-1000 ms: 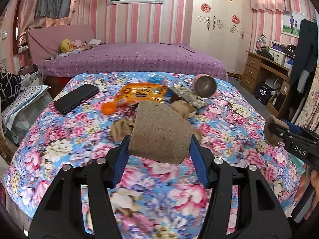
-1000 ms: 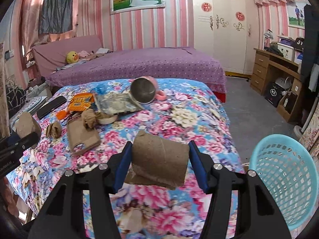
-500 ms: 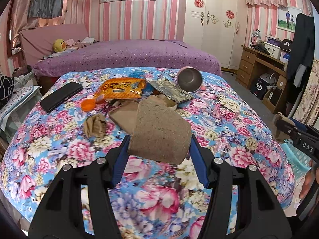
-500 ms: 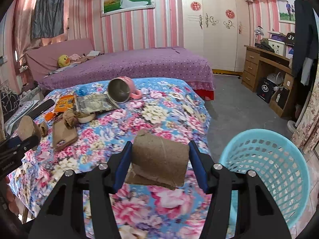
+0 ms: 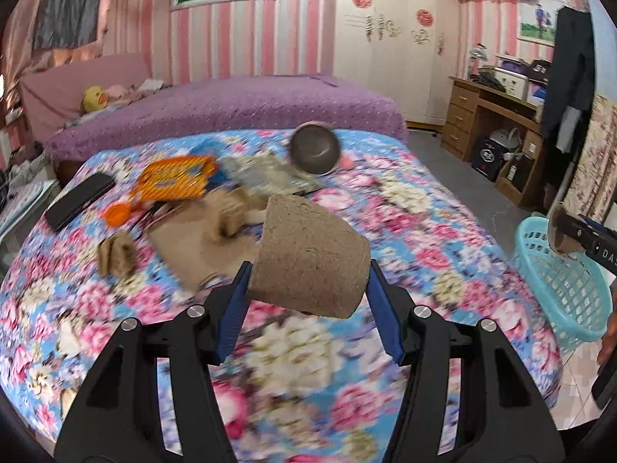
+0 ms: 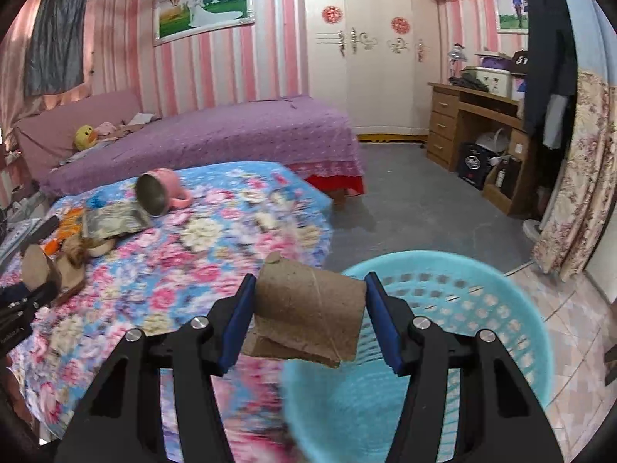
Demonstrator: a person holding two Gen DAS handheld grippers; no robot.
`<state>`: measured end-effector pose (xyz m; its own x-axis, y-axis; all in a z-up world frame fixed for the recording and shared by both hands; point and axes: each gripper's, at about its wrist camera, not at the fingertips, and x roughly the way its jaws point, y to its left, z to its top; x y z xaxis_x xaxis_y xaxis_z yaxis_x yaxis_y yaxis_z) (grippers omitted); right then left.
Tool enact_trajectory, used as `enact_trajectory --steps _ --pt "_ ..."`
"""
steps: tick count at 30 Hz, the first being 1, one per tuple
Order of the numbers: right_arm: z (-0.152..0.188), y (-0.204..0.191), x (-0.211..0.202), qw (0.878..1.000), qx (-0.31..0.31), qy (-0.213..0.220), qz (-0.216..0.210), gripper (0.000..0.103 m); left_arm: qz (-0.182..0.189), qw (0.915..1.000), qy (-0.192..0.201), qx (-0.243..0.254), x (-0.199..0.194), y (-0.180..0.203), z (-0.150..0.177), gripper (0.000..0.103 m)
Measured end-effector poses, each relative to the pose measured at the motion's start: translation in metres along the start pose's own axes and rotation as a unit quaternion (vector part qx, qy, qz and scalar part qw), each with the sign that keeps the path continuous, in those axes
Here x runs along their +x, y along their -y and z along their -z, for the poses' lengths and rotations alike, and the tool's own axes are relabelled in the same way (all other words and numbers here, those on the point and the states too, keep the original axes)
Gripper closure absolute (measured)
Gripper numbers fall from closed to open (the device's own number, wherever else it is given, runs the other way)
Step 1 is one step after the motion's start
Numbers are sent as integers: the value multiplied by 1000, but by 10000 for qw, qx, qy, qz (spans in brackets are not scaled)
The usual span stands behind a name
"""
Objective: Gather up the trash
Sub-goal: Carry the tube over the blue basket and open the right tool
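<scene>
Left wrist view: a brown cardboard roll [image 5: 310, 256] is clamped in the left claw [image 5: 308, 289] over the floral bed [image 5: 424, 231]; a turquoise basket [image 5: 559, 285] is seen at right. Right wrist view: a flattened cardboard tube [image 6: 308, 308] is clamped in the right claw [image 6: 308, 314], at the basket's [image 6: 501, 308] near rim.

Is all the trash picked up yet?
Not yet. The left gripper and right gripper each hold a cardboard tube, the right one by the basket. An orange wrapper and brown scraps remain on the bed.
</scene>
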<state>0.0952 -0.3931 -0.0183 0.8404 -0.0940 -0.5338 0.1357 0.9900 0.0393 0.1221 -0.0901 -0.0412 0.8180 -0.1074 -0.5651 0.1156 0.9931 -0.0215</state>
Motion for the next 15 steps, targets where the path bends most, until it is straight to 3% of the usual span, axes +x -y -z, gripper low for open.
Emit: enact_trajectory --steps 8,15 --pt "2 68 3 9990 84 -21 444 46 398 9991 -8 163 23 65 -10 46" --pt "13 120 6 9965 380 -132 734 46 986 9942 -50 424 36 139 -15 46"
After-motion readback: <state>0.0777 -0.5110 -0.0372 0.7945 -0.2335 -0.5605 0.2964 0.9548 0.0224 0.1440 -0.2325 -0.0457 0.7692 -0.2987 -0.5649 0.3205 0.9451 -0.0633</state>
